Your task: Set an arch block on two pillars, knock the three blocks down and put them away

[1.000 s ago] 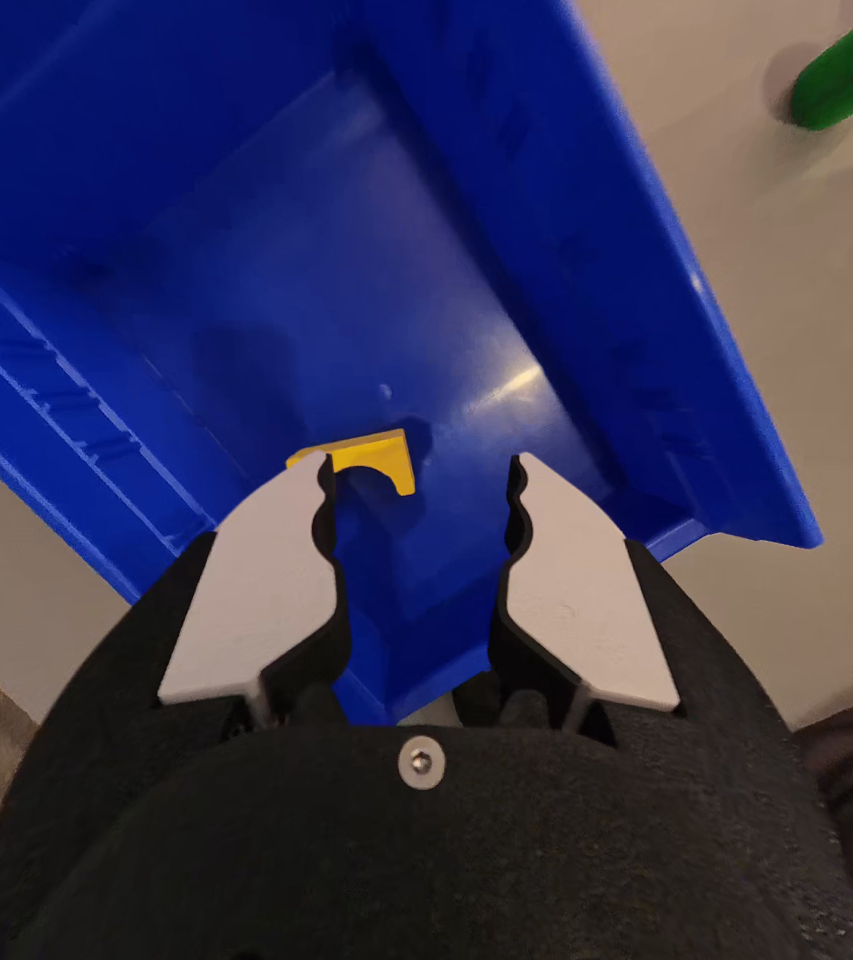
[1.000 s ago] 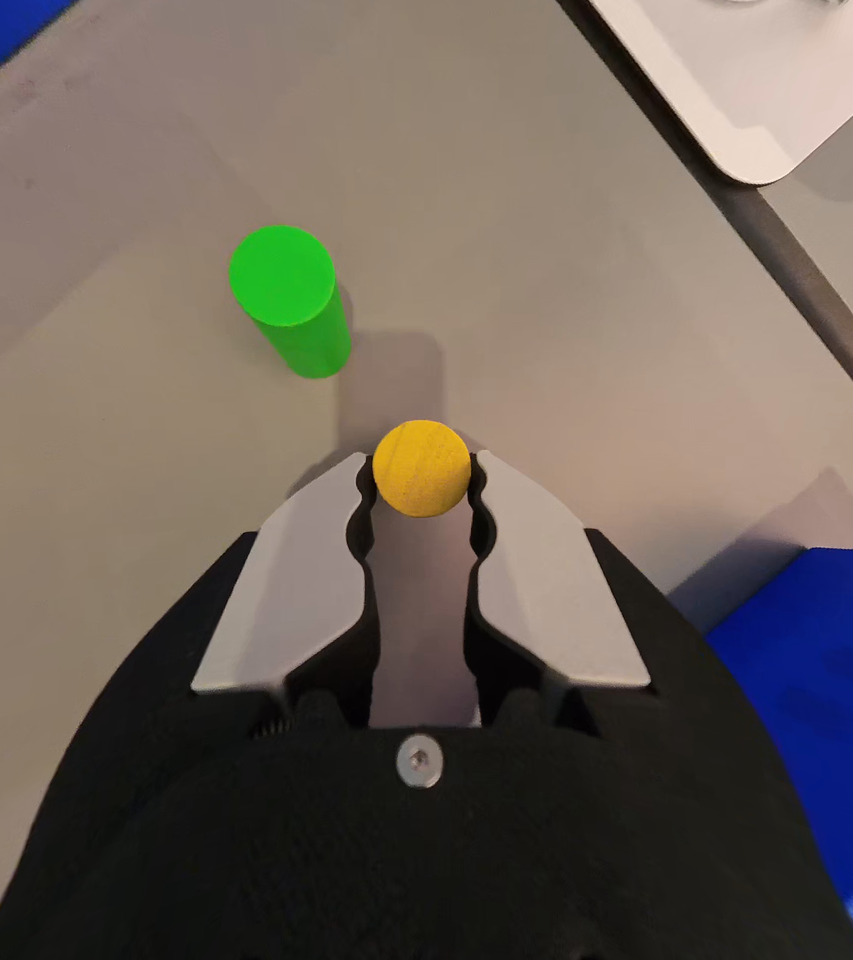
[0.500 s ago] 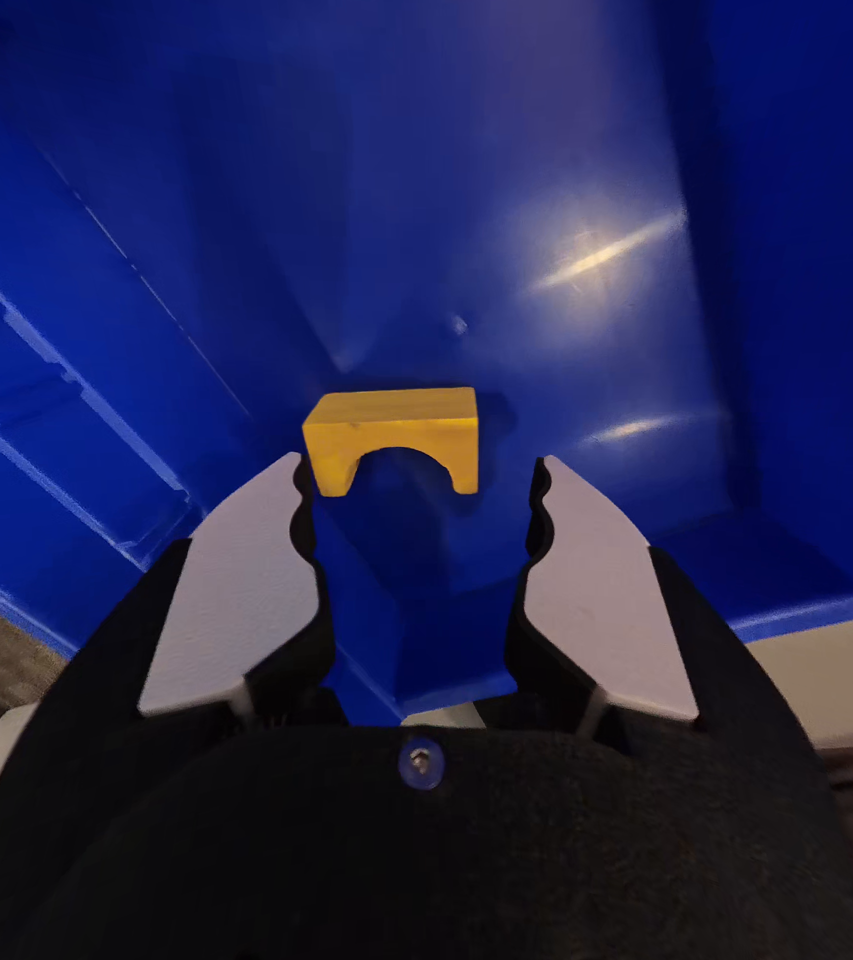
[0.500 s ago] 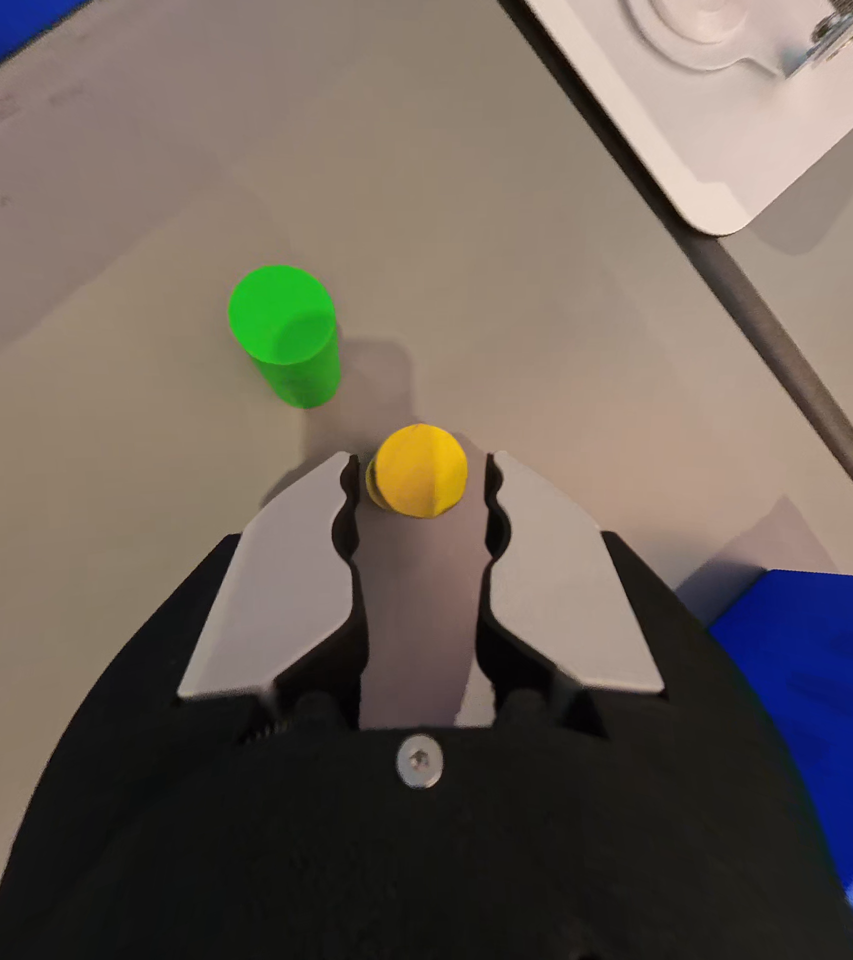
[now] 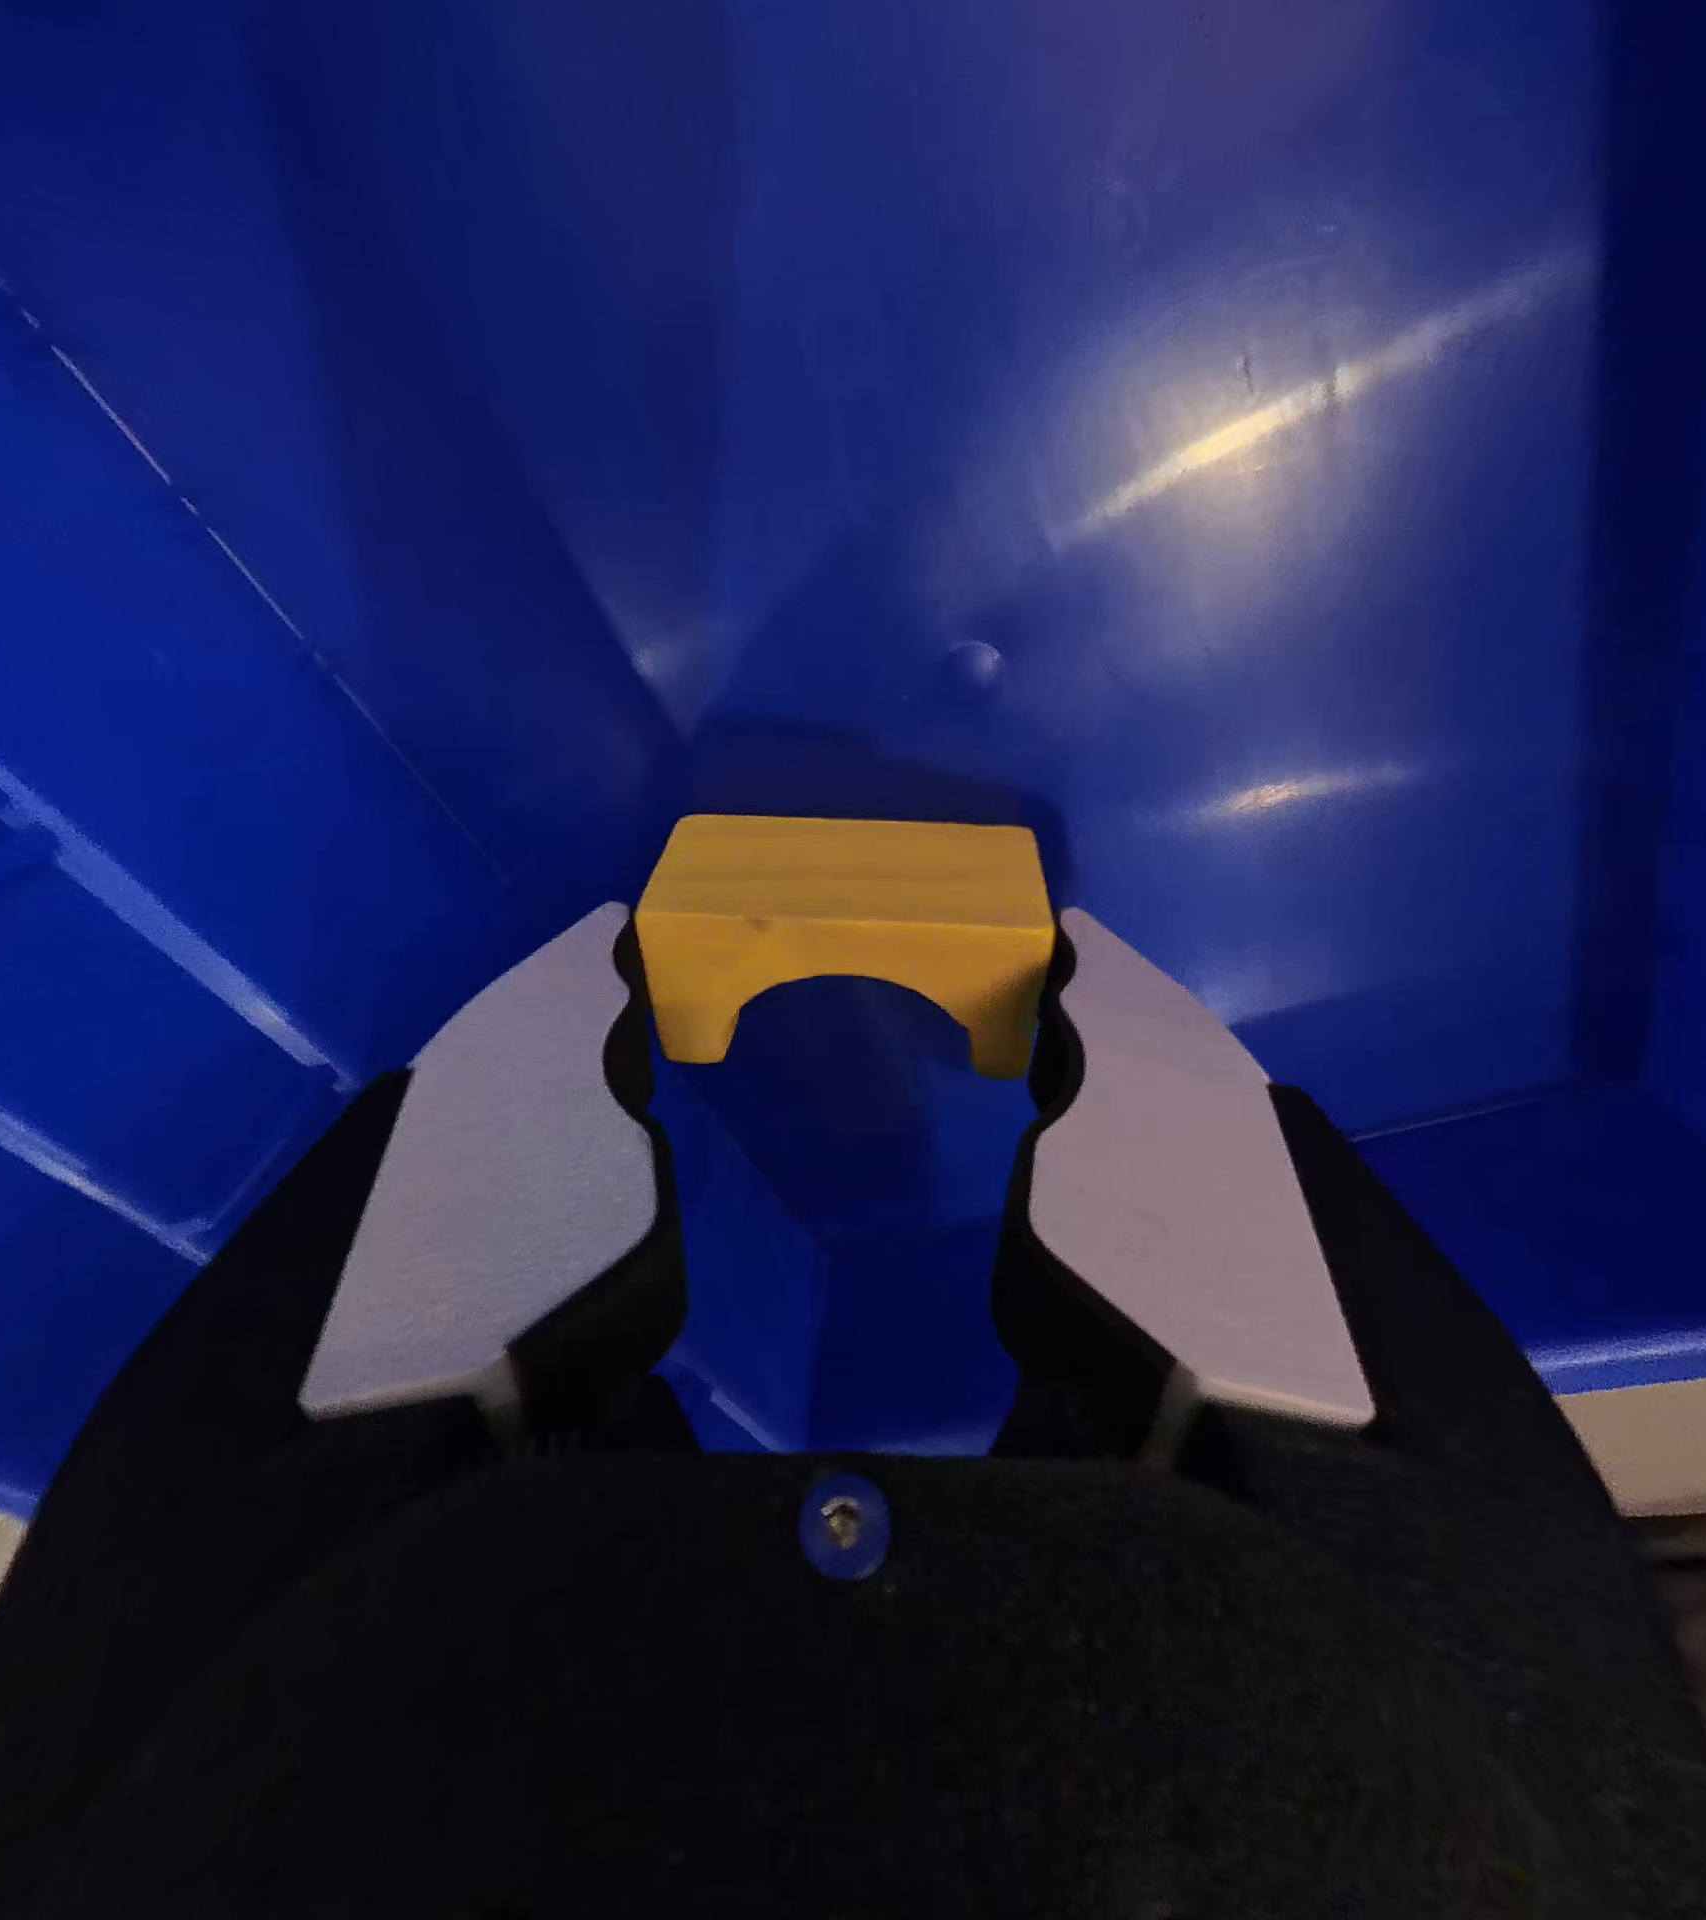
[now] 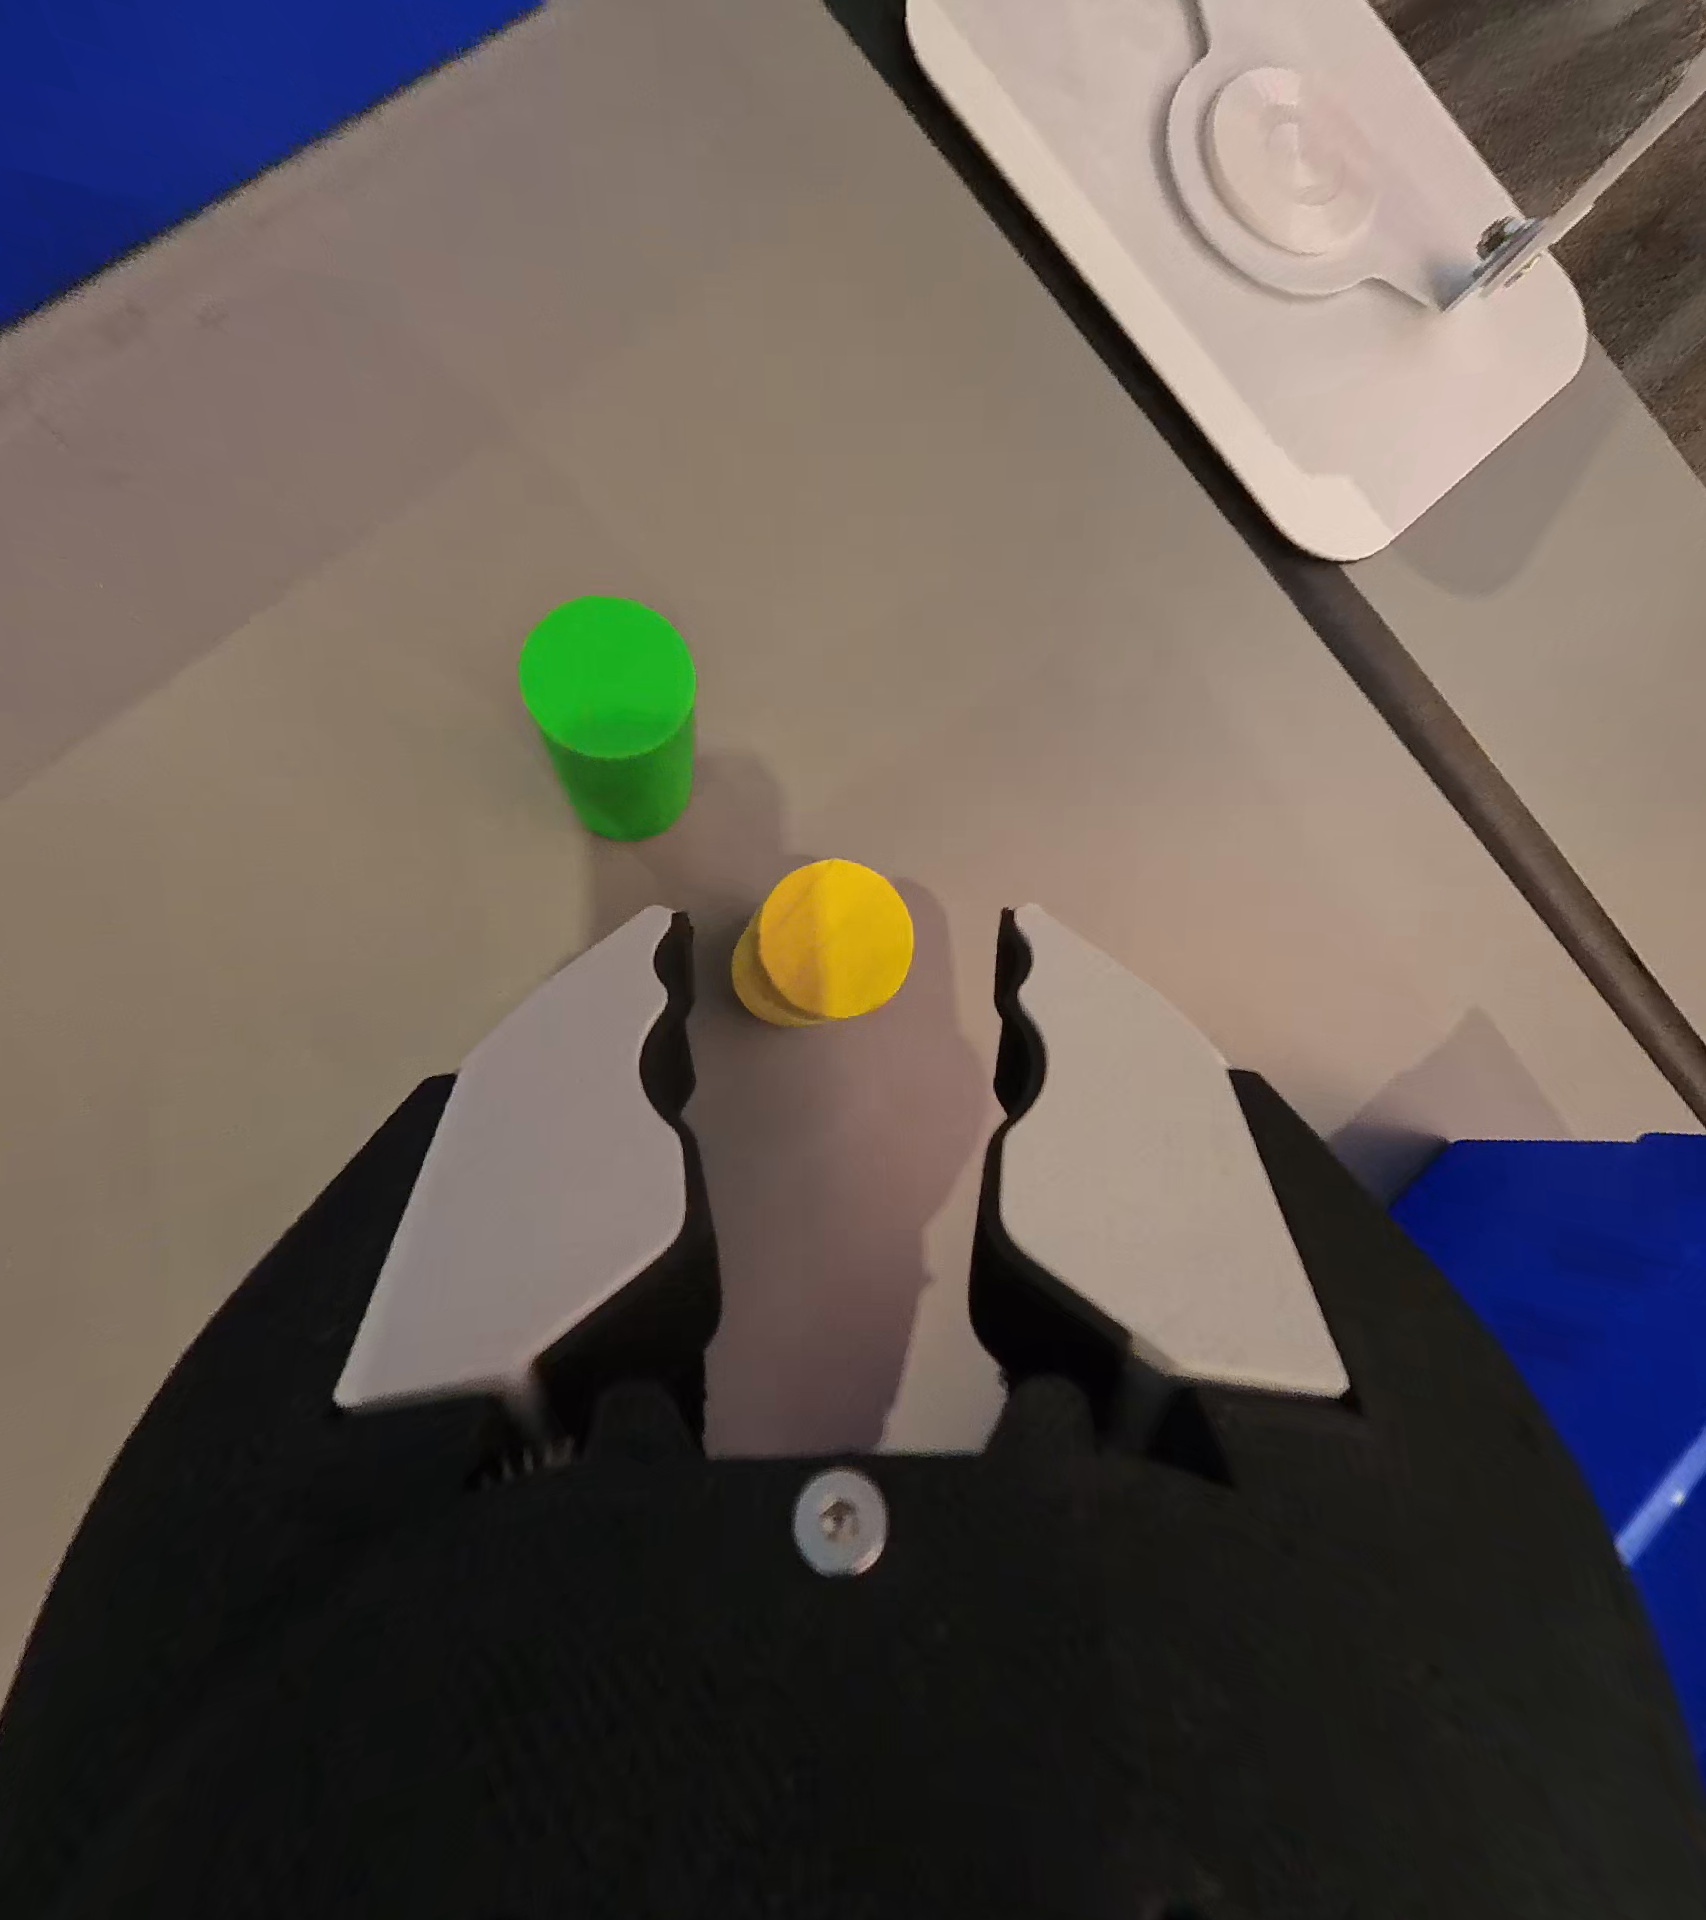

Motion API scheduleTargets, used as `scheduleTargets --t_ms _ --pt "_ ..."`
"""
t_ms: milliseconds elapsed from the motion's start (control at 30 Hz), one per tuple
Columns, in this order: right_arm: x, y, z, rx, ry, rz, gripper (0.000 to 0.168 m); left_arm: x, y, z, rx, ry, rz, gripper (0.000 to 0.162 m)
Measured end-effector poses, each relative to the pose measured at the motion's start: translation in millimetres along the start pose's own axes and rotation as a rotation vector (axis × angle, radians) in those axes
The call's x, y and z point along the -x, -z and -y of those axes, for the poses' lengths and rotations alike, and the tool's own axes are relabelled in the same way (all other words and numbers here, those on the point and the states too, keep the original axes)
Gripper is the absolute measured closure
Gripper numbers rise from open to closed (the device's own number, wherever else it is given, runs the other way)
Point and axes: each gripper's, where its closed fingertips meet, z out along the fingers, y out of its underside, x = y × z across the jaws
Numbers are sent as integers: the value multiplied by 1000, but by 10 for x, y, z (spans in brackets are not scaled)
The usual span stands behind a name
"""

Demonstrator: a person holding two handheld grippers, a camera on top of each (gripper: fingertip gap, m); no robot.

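In the left wrist view, a yellow arch block (image 5: pixel 844 914) stands legs down on the floor of a blue bin (image 5: pixel 1192 364). My left gripper (image 5: pixel 844 940) is down inside the bin, and its two fingertips press against the arch's two ends. In the right wrist view, a yellow pillar (image 6: pixel 833 940) stands upright on the grey table (image 6: pixel 1036 675). It stands free between the spread fingers of my right gripper (image 6: pixel 844 935), which is open and touches nothing. A green pillar (image 6: pixel 610 707) stands upright just beyond it to the left.
A blue bin corner (image 6: pixel 1607 1351) lies close to the right of my right gripper, and more blue bin (image 6: pixel 101 125) shows at the far left. A white plate with a round mount (image 6: pixel 1296 260) lies past a dark seam (image 6: pixel 1451 727) at the far right. To reach the green pillar (image 6: pixel 610 707) in a straight line is about 4 cm for my right fingers, about 30 cm for my left.
My left gripper went deeper into the bin and closed its fingers onto the arch block. My right gripper opened, let go of the yellow pillar and drew back a little.
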Motion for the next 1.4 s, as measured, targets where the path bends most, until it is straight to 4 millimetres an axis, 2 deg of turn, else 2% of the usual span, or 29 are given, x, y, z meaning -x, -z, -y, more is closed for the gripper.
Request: scheduleTargets --t_ms 167,233,300,367,433,500,567,667,733,800,900,1033,1100,1200,1333,1400 --pt "-36 308 191 -111 -35 33 111 -1 76 14 -34 -39 -3 90" --pt "-27 472 306 -185 -13 51 111 -59 223 54 -114 -48 -64 90" --pt "8 625 419 -259 39 62 111 -206 463 103 -236 -80 -190 90" --pt "140 759 530 -336 128 105 111 -470 831 139 -403 -160 -381 90" --pt "384 873 609 -404 237 194 111 -825 1289 77 -571 -309 -602 90" --pt "717 1001 651 -474 347 323 111 -1249 1711 -136 -666 -512 -832 90" --pt "1070 1178 683 -562 455 446 112 -1632 1933 -397 -671 -737 -964 90" --pt "1533 1512 711 -698 606 568 113 -2147 1999 -712 -582 -1021 -1060 91" --pt "1780 1679 680 -745 698 610 114 -2443 2007 -864 -505 -1141 -1127 91" --pt "1979 1779 615 -754 780 641 114 -2657 1966 -966 -435 -1219 -1159 91" --pt "2173 1849 536 -755 854 675 114 -2855 1897 -1067 -373 -1295 -1175 90" --pt "2309 1818 464 -726 903 697 121 -2980 1793 -1126 -316 -1339 -1151 90" --pt "2347 1789 417 -701 928 708 132 -3005 1757 -1142 -302 -1353 -1140 90" --pt "2361 1763 385 -675 939 708 134 -3005 1722 -1147 -293 -1364 -1133 90" --pt "2260 1780 376 -639 931 697 134 -2931 1795 -1020 -347 -1291 -1124 85" --pt "2031 1756 401 -592 892 642 134 -2762 1855 -866 -446 -1225 -1071 84"
